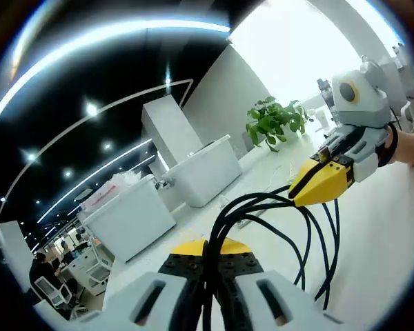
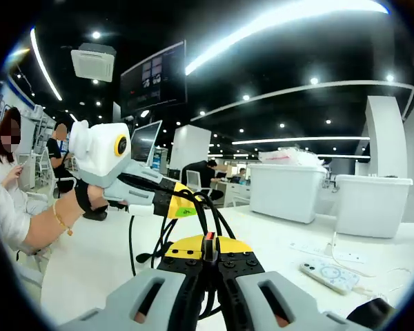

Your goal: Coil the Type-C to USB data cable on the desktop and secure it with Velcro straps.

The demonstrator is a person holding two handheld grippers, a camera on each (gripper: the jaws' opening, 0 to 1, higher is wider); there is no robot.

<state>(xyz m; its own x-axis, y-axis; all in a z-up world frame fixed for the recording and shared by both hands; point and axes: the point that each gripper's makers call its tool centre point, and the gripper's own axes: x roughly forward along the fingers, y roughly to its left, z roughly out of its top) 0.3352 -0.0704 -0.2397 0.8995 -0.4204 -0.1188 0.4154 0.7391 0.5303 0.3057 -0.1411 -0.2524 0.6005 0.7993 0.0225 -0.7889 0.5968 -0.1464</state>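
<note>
The black data cable (image 1: 290,224) hangs in several loops above the white desktop (image 1: 386,234). My left gripper (image 1: 208,254) is shut on a bundle of its strands at the bottom of the left gripper view. My right gripper (image 1: 302,193) comes in from the right with its yellow jaws shut on the same loops. In the right gripper view, my right gripper (image 2: 207,249) is shut on the cable (image 2: 214,214), with a small red piece (image 2: 208,236) at the jaw tips. Opposite, a hand holds my left gripper (image 2: 190,207), shut on the strands.
White boxes (image 1: 203,172) stand along the desk's far side and a green plant (image 1: 272,121) sits at its end. A white power strip (image 2: 329,274) with a white lead lies on the desk at the right. A laptop (image 2: 143,141) and people are at the left.
</note>
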